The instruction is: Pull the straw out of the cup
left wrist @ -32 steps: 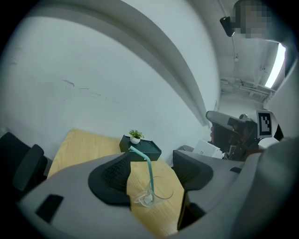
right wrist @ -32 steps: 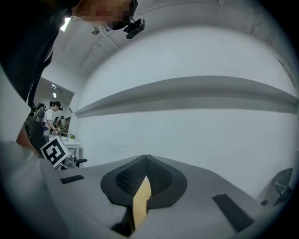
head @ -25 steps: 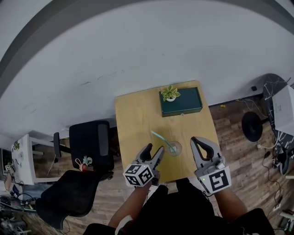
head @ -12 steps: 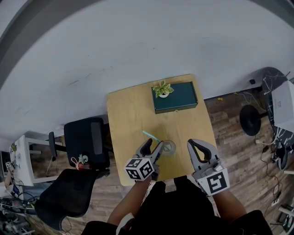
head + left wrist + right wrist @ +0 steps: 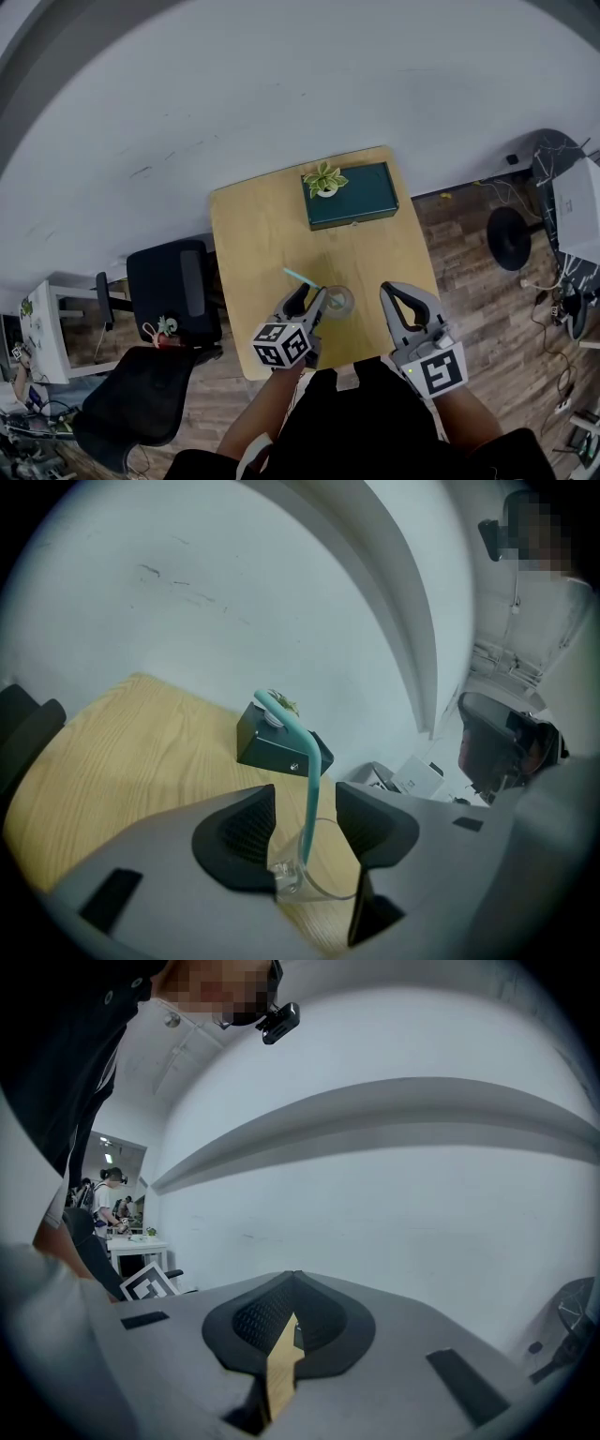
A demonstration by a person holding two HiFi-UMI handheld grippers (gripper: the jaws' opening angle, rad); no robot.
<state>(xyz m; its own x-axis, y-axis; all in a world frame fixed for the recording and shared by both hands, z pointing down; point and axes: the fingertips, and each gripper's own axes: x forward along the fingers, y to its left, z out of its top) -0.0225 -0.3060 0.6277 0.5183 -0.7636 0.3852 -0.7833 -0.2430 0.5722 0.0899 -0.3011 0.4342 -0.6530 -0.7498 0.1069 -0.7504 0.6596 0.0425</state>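
So in the head view, the clear cup sat near the front edge of the small wooden table, with the teal straw leaning out of it up and to the left. The left gripper was lined up right at the cup, I'd guess so it could pinch the straw's shaft. The right gripper hung just beside the cup on the other side, not touching it. In the left gripper view the jaws were closing with the straw standing between the ribbed black pads, but a gap showed on both sides, so no grip yet. The straw looked like smooth bendy plastic with a crook at the top, and the cup looked thin and see-through. In the right gripper view the jaws met at the tips with nothing in them, just a sliver of table showing through. It was probably parked there to steady the cup if needed.
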